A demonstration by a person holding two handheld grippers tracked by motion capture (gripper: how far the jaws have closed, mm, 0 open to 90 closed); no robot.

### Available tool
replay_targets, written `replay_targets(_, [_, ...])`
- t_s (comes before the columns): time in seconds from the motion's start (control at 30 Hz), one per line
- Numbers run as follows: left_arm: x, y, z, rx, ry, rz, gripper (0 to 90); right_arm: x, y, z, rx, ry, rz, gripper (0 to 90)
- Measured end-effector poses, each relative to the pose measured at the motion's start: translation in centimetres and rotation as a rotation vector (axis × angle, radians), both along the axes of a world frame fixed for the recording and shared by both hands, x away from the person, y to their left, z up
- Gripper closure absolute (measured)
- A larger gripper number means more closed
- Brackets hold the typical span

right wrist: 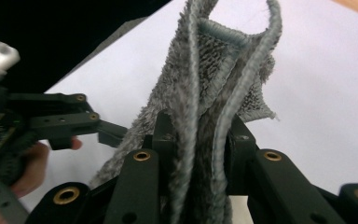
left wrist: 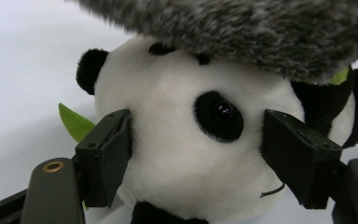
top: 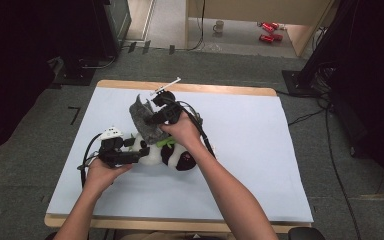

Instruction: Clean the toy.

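White-covered tabletop (top: pixel 260 165) with wood edge, grey carpet floor around, a mug (top: pixel 219 26) and red cans (top: pixel 269 31) on the floor far back. Panda (top: pixel 172 154) plush lies on the tabletop left of centre, head toward the left claw (top: pixel 132 150). Left claw is clamped on the panda's head, pads pressing both sides of the face in the left gripper view. Right claw (top: pixel 152 119) grips a grey cloth (top: pixel 142 120), pinched folded between its pads, held just above the panda. Green leaf (left wrist: pixel 76 122) pokes out beside the head.
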State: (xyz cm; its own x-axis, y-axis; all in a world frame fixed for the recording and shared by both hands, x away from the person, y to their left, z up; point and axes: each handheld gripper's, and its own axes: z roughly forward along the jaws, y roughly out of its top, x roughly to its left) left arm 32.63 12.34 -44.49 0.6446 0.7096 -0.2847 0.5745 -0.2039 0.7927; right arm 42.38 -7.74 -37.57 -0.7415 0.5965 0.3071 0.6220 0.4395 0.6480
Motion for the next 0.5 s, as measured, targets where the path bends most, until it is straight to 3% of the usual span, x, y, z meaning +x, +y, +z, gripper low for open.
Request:
replay_targets(0.23, [0.0, 0.0, 0.0, 0.003, -0.001, 0.0, 25.2, 0.4, -0.5, -1.3, -0.012, 0.032, -0.024, 71.7])
replay_targets(0.5, [0.0, -0.1, 0.0, 0.004, -0.004, -0.001, 25.3, 0.2, -1.9, -1.4, -0.054, -0.011, -0.054, 71.7])
